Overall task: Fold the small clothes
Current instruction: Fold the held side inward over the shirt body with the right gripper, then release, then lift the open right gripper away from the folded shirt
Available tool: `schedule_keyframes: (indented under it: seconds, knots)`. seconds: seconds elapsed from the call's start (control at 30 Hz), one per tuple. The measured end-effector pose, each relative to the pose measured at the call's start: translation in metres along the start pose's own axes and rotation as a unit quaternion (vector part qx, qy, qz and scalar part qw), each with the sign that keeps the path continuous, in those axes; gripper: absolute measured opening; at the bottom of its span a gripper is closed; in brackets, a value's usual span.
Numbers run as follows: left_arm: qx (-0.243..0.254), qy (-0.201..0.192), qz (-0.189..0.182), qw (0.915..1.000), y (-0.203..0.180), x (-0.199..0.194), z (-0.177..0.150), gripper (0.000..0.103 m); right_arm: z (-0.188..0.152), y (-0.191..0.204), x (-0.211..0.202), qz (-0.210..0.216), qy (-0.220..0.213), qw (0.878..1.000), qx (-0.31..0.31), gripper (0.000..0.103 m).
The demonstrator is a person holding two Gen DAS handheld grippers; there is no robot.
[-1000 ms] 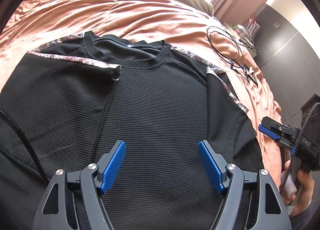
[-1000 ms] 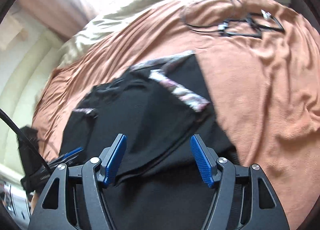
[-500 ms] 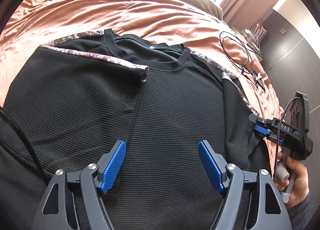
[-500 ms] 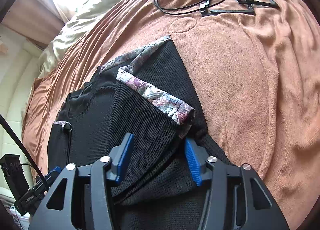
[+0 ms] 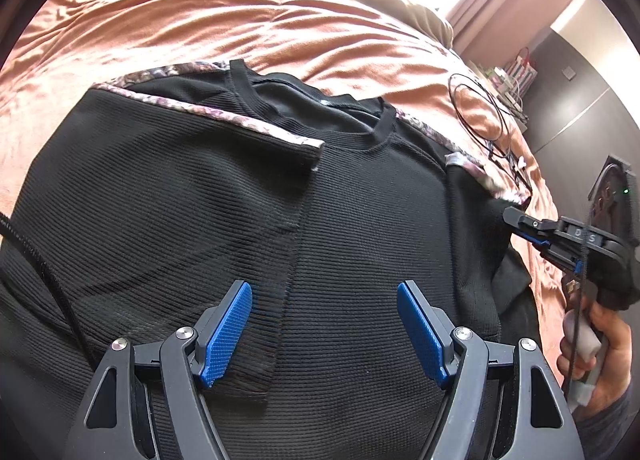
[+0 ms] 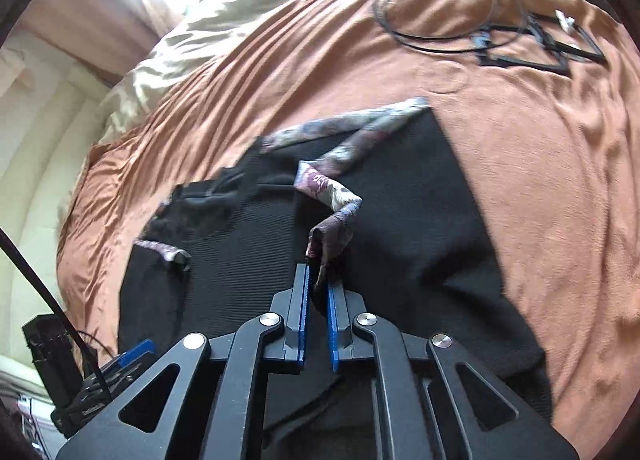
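A black ribbed shirt (image 5: 352,220) with floral trim lies flat on the bed, neck away from me. Its left sleeve (image 5: 224,112) is folded across the chest. My left gripper (image 5: 324,292) hovers open over the lower front, with nothing between its blue pads. At the shirt's right side, my right gripper (image 5: 516,220) grips the other sleeve. In the right wrist view that gripper (image 6: 318,276) is shut on the floral cuff of the right sleeve (image 6: 336,208), which rises crumpled from the shirt (image 6: 400,220). The left gripper (image 6: 132,356) shows at the lower left there.
An orange blanket (image 5: 200,20) covers the bed, with a beige duvet (image 6: 224,20) at the far end. Black cables (image 6: 440,8) and a flat black frame (image 6: 540,48) lie beyond the shirt's right shoulder. A hand (image 5: 600,340) holds the right gripper's handle.
The right gripper slid in over the right sleeve and closed its jaws on the floral cuff, bunching it upward. The left gripper drifted a little over the shirt and stayed open.
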State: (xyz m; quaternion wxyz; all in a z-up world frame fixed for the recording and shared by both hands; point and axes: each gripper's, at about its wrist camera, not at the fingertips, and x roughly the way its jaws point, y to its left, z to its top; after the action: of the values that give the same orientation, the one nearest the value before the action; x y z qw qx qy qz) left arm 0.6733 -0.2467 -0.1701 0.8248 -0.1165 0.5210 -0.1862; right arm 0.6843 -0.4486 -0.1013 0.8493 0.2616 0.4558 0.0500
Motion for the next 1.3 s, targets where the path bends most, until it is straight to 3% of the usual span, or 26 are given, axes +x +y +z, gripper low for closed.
schedule_keyframes:
  seconds: [0.33, 0.37, 0.4, 0.43, 0.5, 0.6, 1.1, 1.3]
  knots:
    - [0.004, 0.002, 0.016, 0.9999, 0.014, -0.008, 0.004, 0.076, -0.004, 0.072, 0.029, 0.065, 0.032, 0.996, -0.059, 0.009]
    - [0.004, 0.002, 0.018, 0.9998, 0.015, -0.009, 0.005, 0.076, -0.004, 0.074, 0.032, 0.066, 0.039, 0.995, -0.061, 0.014]
    - [0.005, 0.001, 0.019, 0.9998, 0.014, -0.01, 0.006, 0.076, -0.004, 0.074, 0.033, 0.067, 0.044, 0.995, -0.062, 0.031]
    - [0.006, 0.001, 0.02, 0.9998, 0.014, -0.01, 0.007, 0.076, -0.006, 0.071, 0.031, 0.07, 0.041, 0.995, -0.063, 0.056]
    - [0.007, 0.002, 0.018, 0.9998, 0.012, -0.008, 0.008, 0.076, -0.003, 0.064, 0.027, 0.067, 0.028, 0.995, -0.063, 0.068]
    - [0.011, 0.006, 0.011, 0.9999, 0.003, -0.003, 0.008, 0.076, -0.001, 0.048, 0.016, 0.063, 0.022, 0.996, -0.059, 0.068]
    - [0.038, 0.038, -0.026, 0.9982, -0.066, 0.05, 0.004, 0.075, -0.02, -0.031, -0.064, -0.045, -0.006, 0.998, -0.051, 0.068]
    - [0.034, 0.044, -0.017, 0.9983, -0.075, 0.064, -0.003, 0.053, -0.026, -0.047, -0.085, -0.095, -0.002, 0.994, -0.058, 0.068]
